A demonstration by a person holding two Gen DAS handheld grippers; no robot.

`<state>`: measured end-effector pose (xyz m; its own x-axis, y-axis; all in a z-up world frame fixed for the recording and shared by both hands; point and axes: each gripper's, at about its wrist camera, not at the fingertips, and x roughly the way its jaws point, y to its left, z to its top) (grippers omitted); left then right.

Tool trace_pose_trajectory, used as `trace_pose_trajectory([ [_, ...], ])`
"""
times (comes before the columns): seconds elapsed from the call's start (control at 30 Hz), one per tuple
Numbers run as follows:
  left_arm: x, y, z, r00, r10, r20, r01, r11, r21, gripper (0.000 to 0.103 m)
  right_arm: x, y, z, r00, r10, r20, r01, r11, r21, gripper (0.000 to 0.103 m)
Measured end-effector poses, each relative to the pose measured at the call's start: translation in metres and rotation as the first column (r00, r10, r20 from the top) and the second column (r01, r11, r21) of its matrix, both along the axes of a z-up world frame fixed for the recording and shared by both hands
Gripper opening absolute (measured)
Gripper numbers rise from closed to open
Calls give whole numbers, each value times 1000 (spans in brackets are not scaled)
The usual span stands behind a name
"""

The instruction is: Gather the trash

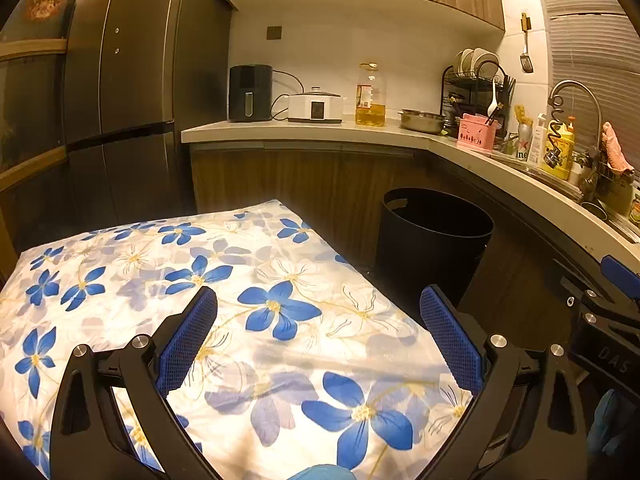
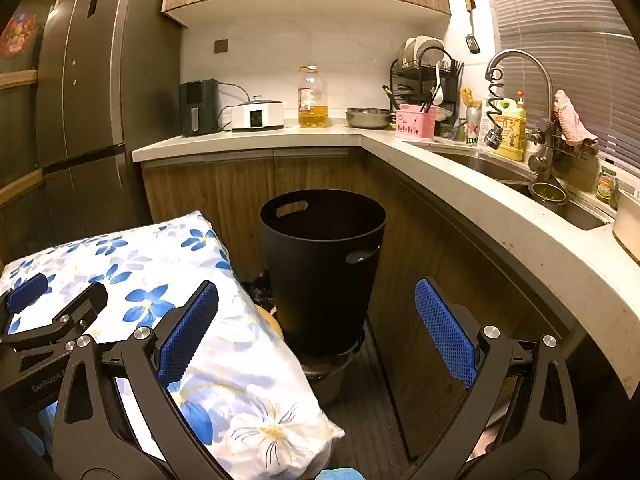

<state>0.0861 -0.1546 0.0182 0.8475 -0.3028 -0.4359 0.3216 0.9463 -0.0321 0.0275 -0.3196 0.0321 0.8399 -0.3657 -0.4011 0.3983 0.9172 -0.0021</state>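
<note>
**Black bin and a bare flowered cloth: both grippers empty**

Black plastic forms the trash bin (image 2: pixel 322 264), a round, tapering tub that stands upright on the floor in the corner of the wooden cabinets, just beyond the far right edge of the flowered cloth (image 1: pixel 240 312). Its long axis runs vertically and its open mouth points straight up; a handle slot shows in the far wall and another on the right flank. The inside is in shadow, so its contents cannot be told.

The left gripper (image 1: pixel 320 336) hovers over the cloth with its jaws spread wide and nothing between them. The right gripper (image 2: pixel 316 332) is likewise spread wide and empty, aimed toward the bin, its left finger over the cloth's edge. Each gripper appears at the margin of the other's view.

No loose trash is visible on the cloth in either view. A dark crumpled object and a pale rounded one lie on the floor between cloth and bin base, too hidden to identify. Judging from this, the cloth looks cleared, so collection is either finished or awaits something out of view; the pictures alone do not settle which. The counter (image 2: pixel 460 184) carries kitchen goods, well apart from both grippers.
</note>
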Motion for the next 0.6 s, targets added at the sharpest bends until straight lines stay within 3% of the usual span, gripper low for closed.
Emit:
trace_pose_trajectory([
  [0.6,-18,5,2,1000,-20,9,20,1000,-14,97,-18,12,5,1000,4,21,-3,1000,-8,97],
])
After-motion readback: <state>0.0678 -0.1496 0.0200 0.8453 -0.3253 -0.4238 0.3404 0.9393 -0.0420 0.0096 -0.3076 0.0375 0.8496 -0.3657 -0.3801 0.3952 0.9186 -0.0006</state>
